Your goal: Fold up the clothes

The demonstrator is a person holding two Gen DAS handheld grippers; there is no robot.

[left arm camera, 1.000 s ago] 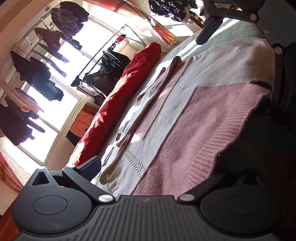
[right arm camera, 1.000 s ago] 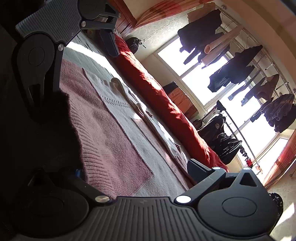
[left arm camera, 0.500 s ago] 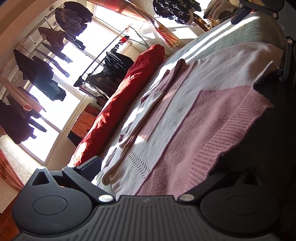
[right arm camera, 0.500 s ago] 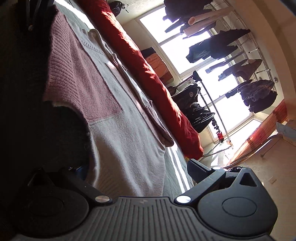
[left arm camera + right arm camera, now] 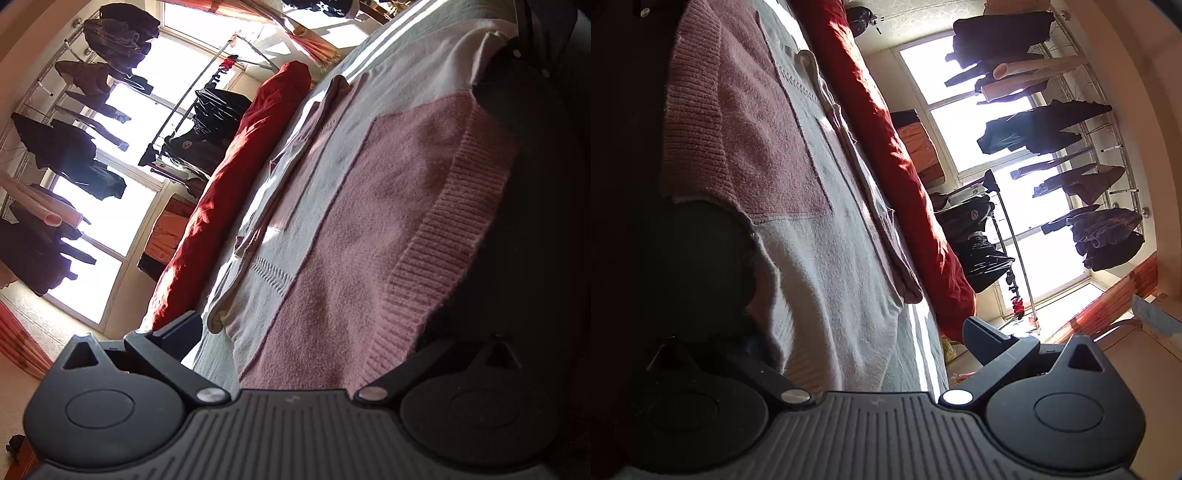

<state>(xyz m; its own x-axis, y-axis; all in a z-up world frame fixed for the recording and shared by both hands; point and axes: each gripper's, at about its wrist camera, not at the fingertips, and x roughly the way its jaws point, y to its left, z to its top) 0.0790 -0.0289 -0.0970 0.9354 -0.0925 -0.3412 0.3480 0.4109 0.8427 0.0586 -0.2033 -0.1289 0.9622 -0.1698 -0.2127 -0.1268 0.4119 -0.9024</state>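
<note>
**Sweater flat on bed, both claws at its hem edge**

We see the sweater (image 5: 388, 206) spread flat on the bed (image 5: 417, 22), pink and cream blocks, ribbed hem toward us. In the left wrist view it fills the frame from 6 o'clock up to 1 o'clock; in the right wrist view the sweater (image 5: 768, 147) runs from 11 o'clock down to 6 o'clock.

Left gripper (image 5: 314, 332): we make out one finger (image 5: 177, 332) at 7 o'clock, off the fabric on the far side; the other finger sits in deep shadow at 4 o'clock beside the ribbed hem (image 5: 443, 258). Jaws stand wide apart, with the sweater's corner lying between them. No pinch visible.

Right gripper (image 5: 871, 343): one finger (image 5: 990, 339) at 5 o'clock, over the bed's edge, clear of the cloth. The other is lost in shadow at 8 o'clock by the cream hem. Jaws spread wide; we can't tell whether the shadowed finger touches the fabric.

A long red bolster (image 5: 236, 184) lies along the sweater's far side, just beside the folded sleeve. Beyond it, dark clothes (image 5: 1034, 129) hang on a rack in front of bright windows (image 5: 960, 122).
</note>
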